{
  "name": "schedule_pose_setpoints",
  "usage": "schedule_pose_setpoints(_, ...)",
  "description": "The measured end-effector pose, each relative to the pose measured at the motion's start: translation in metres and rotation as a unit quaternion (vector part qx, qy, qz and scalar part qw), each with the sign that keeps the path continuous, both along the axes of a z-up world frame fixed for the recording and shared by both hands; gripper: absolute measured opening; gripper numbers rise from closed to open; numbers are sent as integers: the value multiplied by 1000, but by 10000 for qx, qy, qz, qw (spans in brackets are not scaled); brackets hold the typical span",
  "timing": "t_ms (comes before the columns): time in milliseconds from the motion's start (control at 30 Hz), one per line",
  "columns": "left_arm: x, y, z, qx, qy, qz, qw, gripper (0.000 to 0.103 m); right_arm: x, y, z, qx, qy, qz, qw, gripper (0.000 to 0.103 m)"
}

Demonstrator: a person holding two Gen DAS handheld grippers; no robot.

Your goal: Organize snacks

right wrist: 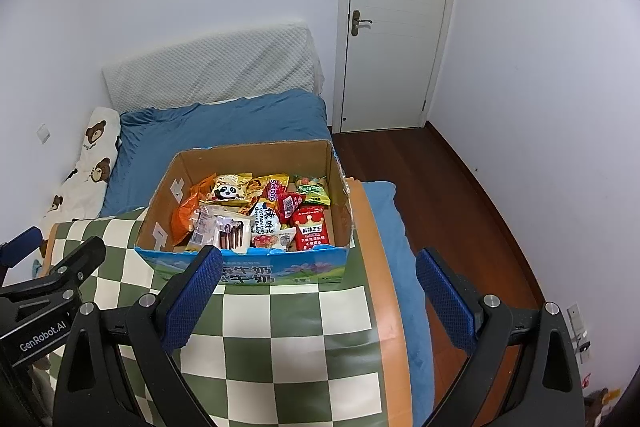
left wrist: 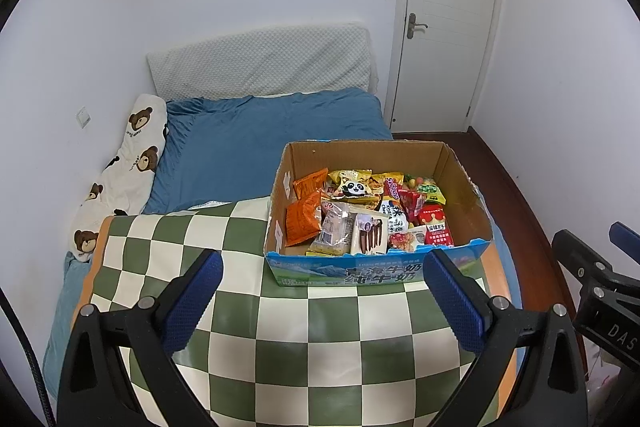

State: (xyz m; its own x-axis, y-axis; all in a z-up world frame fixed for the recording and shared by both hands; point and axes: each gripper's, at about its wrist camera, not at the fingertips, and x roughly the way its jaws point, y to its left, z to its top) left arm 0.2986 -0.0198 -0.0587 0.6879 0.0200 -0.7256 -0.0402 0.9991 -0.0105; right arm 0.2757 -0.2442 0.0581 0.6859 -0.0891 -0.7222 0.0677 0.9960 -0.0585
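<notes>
An open cardboard box (left wrist: 460, 167) with a blue printed front stands on a green-and-cream checkered mat (left wrist: 304, 347); it also shows in the right wrist view (right wrist: 168, 187). It holds several snack packets: orange bags (left wrist: 304, 223), a panda packet (left wrist: 354, 189), a red packet (left wrist: 438, 231), a white packet with brown sticks (left wrist: 370, 235). My left gripper (left wrist: 322, 283) is open and empty, hovering over the mat just before the box. My right gripper (right wrist: 318, 283) is open and empty, near the box's front right corner.
The mat lies on a bed with blue bedding (left wrist: 256, 139), a bear-print pillow (left wrist: 128, 171) at the left wall and a white padded headboard (left wrist: 260, 63). A white door (right wrist: 400, 19) and dark wood floor (right wrist: 448, 195) are to the right.
</notes>
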Motion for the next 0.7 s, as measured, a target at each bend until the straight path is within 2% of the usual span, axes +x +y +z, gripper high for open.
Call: schedule_pose_setpoints(700,1,0,-1,5,28,-42,10000,103,1,2,3,26,29,24,10000,99)
